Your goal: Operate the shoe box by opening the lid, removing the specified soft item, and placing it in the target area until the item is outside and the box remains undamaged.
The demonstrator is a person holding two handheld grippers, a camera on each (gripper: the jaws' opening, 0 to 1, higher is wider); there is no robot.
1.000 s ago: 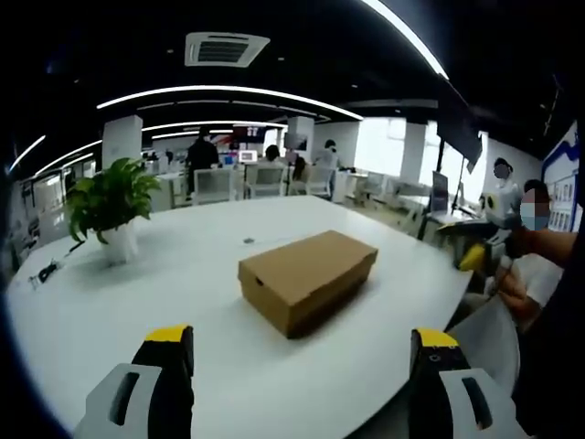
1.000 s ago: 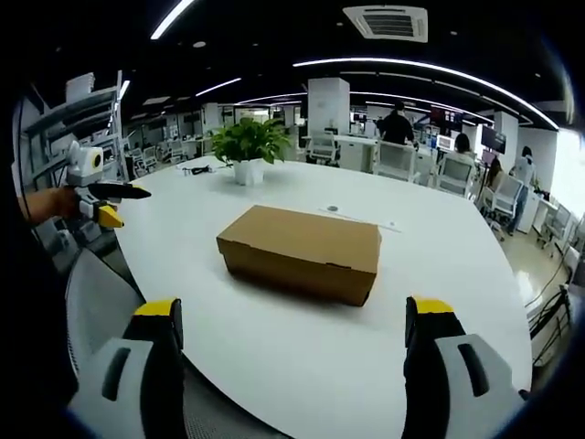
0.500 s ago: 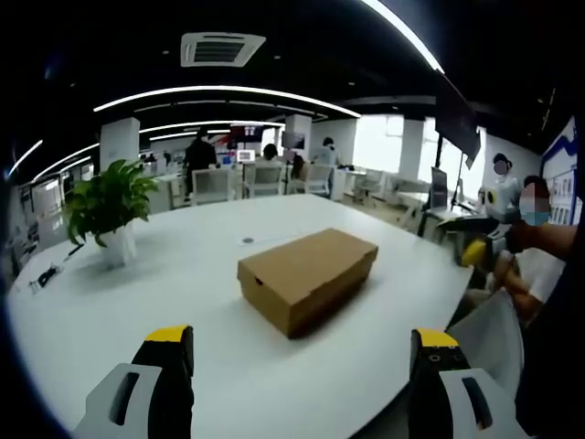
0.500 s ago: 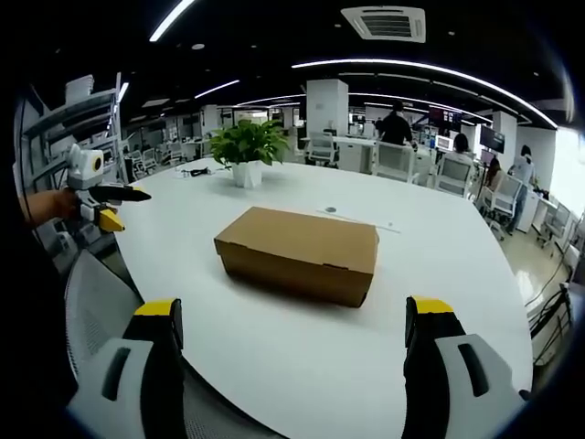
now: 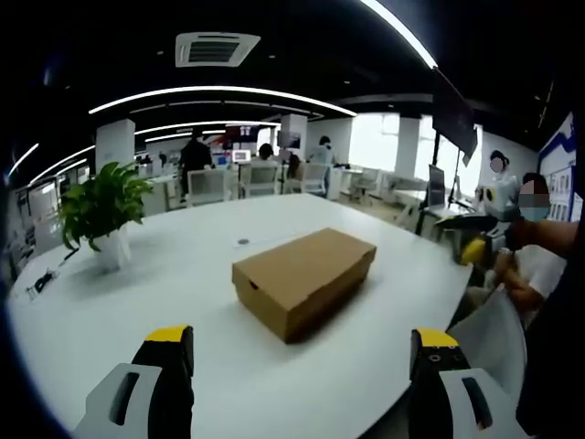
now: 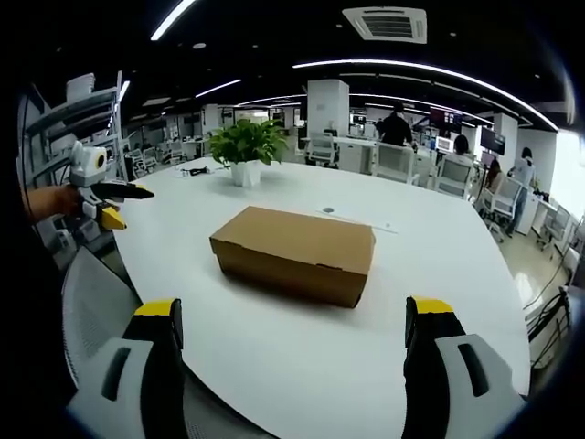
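Observation:
A closed brown cardboard shoe box (image 5: 302, 280) (image 6: 292, 252) lies near the middle of a round white table (image 5: 119, 302) (image 6: 439, 274). My left gripper (image 5: 302, 375) is held open above the table's near edge, short of the box, nothing between its jaws. My right gripper (image 6: 292, 375) is also open, off the table's edge, facing the box's long side. The right gripper (image 5: 480, 240) also appears at the right of the left gripper view. The left gripper (image 6: 105, 197) appears at the left of the right gripper view, held by a hand.
A potted green plant (image 5: 99, 212) (image 6: 245, 151) stands on the far side of the table, with a small cable (image 6: 194, 169) near it. A grey mesh chair (image 6: 96, 311) stands by the table edge. Office desks, chairs and people fill the background.
Both views have shifted slightly, so the box sits a little further left in each. Nothing on the table has moved and both grippers stay open.

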